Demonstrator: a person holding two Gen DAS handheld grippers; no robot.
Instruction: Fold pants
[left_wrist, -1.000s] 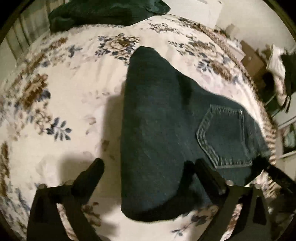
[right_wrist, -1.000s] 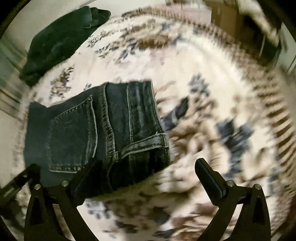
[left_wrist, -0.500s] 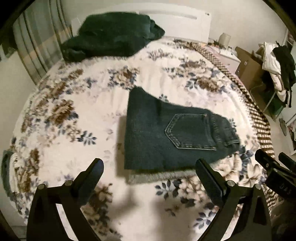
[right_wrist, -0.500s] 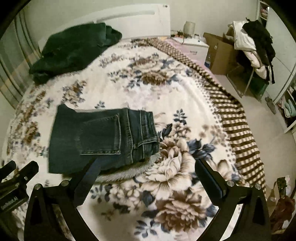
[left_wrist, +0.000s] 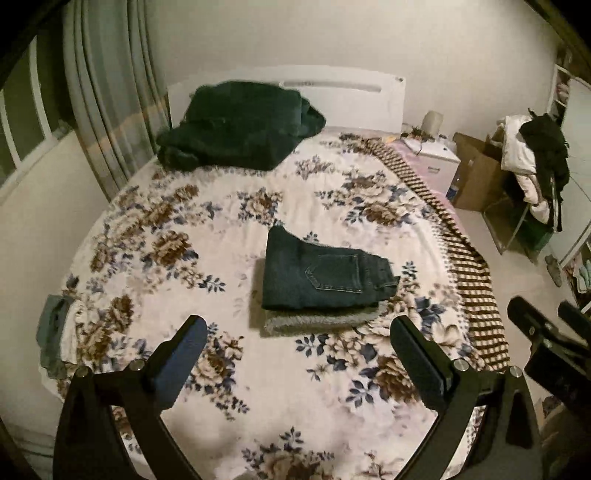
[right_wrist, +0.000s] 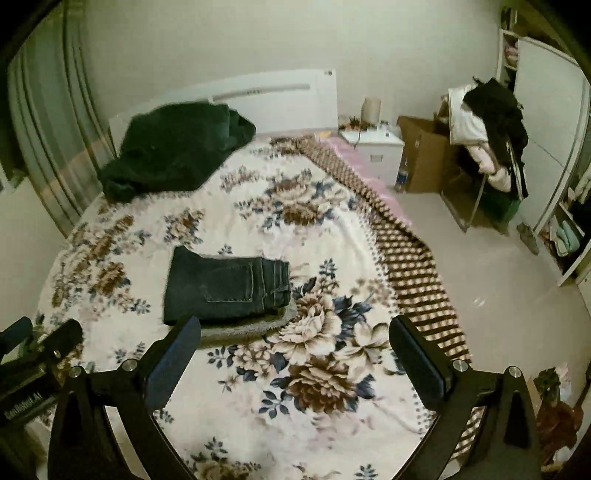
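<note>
The floral-covered bed (left_wrist: 155, 258) carries the folded jeans (left_wrist: 321, 277) mid-bed, on a grey fleece cloth (left_wrist: 317, 321). Both tools — left hand-held gripper (left_wrist: 295, 354), right hand-held gripper (right_wrist: 295, 354) — hang wide open, empty, well clear. Folding looks finished — nothing more needed.

You are working in dim, warm indoor light with a yellow-green cast; its source lies outside both views. Both wrist views show strong fisheye bending: the curtain (left_wrist: 107, 110) and the wardrobe (right_wrist: 546, 122) bow near the rim, and black vignette fills the corners. Your floral bedspread (left_wrist: 229, 229) reads soft and smeared, with mild motion blur. The folded jeans (left_wrist: 321, 277) cast a faint shadow on their left side. Dark fabrics lose detail. No glare is visible.
</note>
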